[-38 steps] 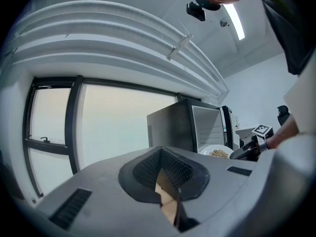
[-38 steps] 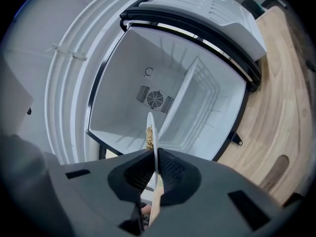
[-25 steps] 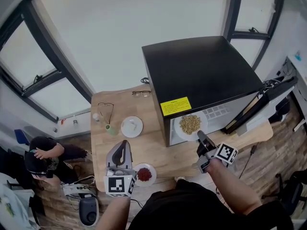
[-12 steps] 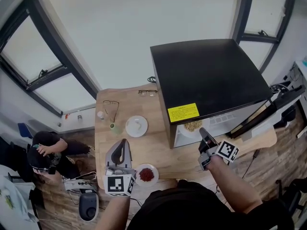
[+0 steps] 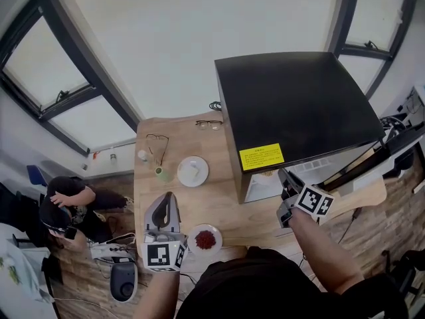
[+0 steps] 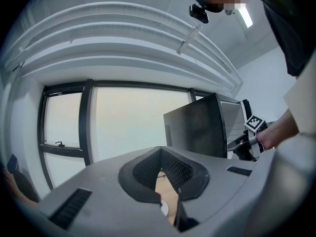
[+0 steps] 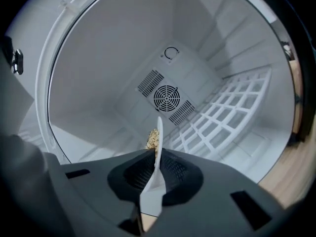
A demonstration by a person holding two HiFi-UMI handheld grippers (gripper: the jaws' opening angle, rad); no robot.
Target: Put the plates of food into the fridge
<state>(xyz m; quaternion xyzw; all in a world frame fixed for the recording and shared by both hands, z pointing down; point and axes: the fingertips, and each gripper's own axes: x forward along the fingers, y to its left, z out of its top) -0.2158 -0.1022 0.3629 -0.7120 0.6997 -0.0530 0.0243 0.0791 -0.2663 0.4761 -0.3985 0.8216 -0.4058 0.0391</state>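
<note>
Head view: right gripper [image 5: 285,181] is inside fridge [image 5: 299,105]. Left gripper [image 5: 168,205] is over counter [image 5: 219,211], near red plate [image 5: 206,238].
Left gripper view: jaws closed, empty.
Right gripper view: jaws clamp grain plate [image 7: 150,199] by its rim, inside fridge. Hold it level and seat it before releasing.

Probably an office or test room rather than a home: tall dark-framed windows [image 5: 199,38], a wooden surface [image 5: 219,201] bearing a small black fridge [image 5: 292,98], plank floor [image 5: 76,278], a power strip [image 5: 106,251] trailing underfoot.
</note>
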